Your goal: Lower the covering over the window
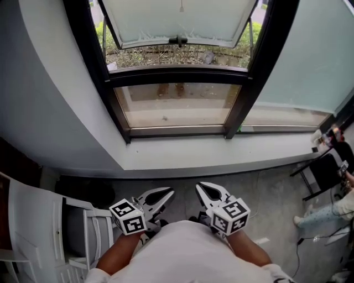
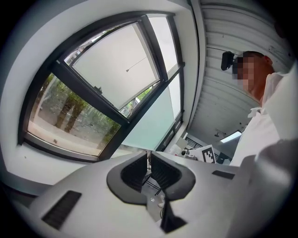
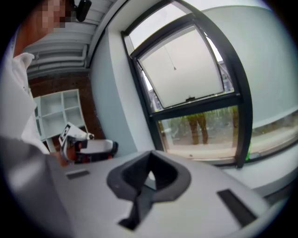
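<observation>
Task not begun, I judge. Window (image 1: pixel 177 76) panes uncovered; pull cord (image 1: pixel 181 8) hangs high. My left hand-held gripper (image 1: pixel 167 193) and right hand-held gripper (image 1: pixel 202 189) closed, empty, well below cord.

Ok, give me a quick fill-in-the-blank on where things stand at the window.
The left gripper and right gripper both have empty jaws that are ____.
The pull cord hangs before the ____ pane of the window.
The handle sits on that pane's ____ edge.
Missing: shut; upper; bottom
</observation>
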Available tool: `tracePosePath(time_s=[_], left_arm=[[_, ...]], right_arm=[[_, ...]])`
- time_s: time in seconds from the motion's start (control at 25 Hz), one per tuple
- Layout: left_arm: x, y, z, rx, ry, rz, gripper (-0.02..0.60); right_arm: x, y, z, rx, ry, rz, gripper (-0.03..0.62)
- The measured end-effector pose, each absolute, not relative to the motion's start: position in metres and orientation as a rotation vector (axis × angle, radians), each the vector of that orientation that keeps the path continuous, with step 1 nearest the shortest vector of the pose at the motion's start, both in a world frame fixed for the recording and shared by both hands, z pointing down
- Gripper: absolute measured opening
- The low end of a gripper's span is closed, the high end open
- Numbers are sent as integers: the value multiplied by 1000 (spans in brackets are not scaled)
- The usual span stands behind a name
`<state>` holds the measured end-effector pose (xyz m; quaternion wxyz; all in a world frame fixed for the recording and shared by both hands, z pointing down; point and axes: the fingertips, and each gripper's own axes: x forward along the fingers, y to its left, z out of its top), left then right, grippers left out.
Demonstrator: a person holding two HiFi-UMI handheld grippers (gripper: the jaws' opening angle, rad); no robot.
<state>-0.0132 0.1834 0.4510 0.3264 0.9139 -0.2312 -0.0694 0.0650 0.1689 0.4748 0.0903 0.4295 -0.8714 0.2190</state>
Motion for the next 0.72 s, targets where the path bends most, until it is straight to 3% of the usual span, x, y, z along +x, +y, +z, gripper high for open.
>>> tracePosePath(time_s=[0.72], left_arm=[[-91, 152, 456, 2451, -709, -112, 35]], right_arm=[[21, 126, 479, 1461, -2585, 694, 33]])
